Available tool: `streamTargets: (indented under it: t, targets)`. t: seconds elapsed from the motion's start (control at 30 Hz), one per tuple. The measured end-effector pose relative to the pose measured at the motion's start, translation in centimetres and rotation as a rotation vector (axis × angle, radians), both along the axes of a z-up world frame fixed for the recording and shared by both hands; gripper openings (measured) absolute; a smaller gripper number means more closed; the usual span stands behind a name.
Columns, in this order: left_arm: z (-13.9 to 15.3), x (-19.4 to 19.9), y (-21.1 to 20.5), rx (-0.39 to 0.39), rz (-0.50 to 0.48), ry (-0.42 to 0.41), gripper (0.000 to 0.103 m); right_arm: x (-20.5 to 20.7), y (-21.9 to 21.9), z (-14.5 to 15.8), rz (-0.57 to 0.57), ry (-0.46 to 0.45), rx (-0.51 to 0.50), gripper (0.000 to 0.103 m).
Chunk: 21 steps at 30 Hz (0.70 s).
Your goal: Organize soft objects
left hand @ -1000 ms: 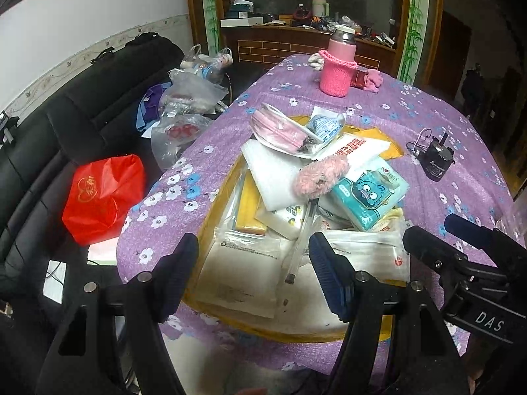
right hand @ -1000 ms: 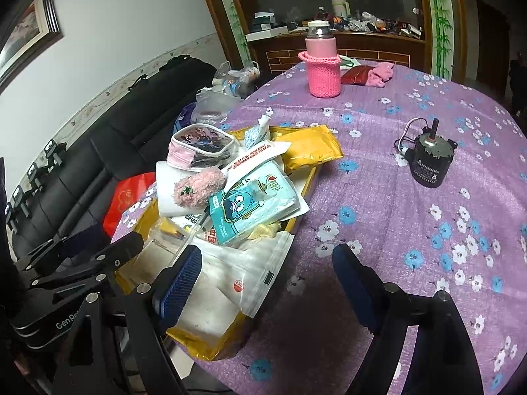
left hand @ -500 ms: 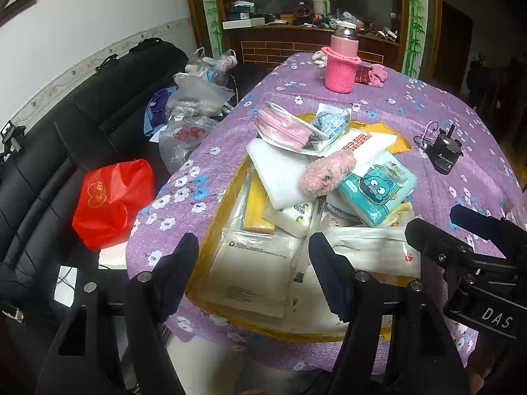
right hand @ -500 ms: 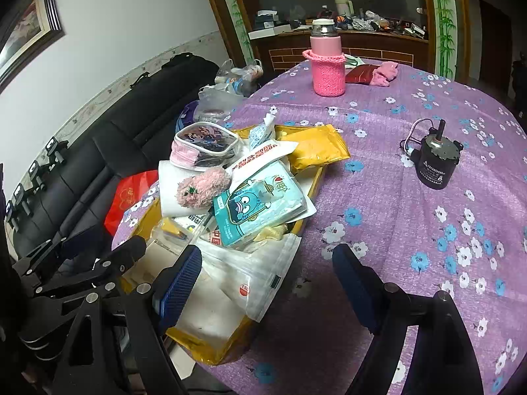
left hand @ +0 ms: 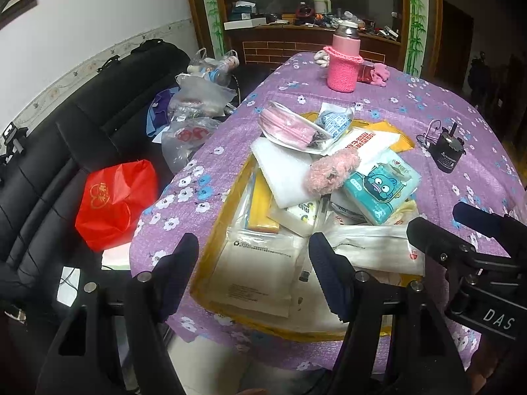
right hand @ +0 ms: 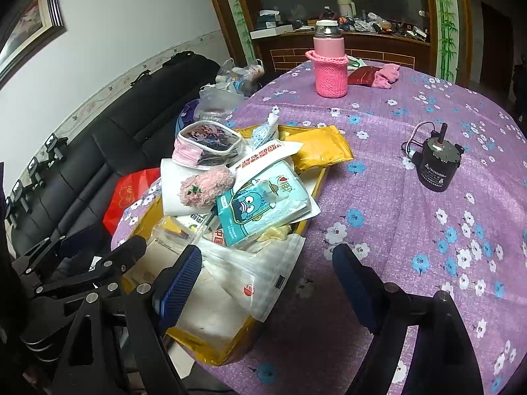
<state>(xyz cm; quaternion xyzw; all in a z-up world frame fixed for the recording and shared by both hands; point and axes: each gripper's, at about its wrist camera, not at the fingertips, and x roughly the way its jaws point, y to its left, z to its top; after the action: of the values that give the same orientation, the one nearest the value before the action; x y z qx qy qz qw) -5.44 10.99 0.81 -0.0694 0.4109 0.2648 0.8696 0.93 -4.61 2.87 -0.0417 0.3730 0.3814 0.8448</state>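
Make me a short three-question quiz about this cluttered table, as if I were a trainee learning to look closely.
1. True or false: the fluffy pink plush pouch lies on top of the heap, beside the teal tissue pack with a blue cartoon face.
2. Which thing stands alone on the purple flowered tablecloth, away from the heap? A) small black cylindrical motor with wires B) a green glass vase C) a wooden bowl
3. Fill in: the left gripper and right gripper are both ____, with nothing held.

Key: 1 true; 2 A; 3 open.
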Motion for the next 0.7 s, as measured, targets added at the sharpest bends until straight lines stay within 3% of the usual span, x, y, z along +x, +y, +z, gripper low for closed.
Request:
streamTargets:
  t: [0.7]
  targets:
    - [-0.23, -0.06, 0.04, 0.008, 0.004, 0.004, 0.069, -0.06, 0.10, 0.01, 0.003, -0.001, -0.003, 0.083]
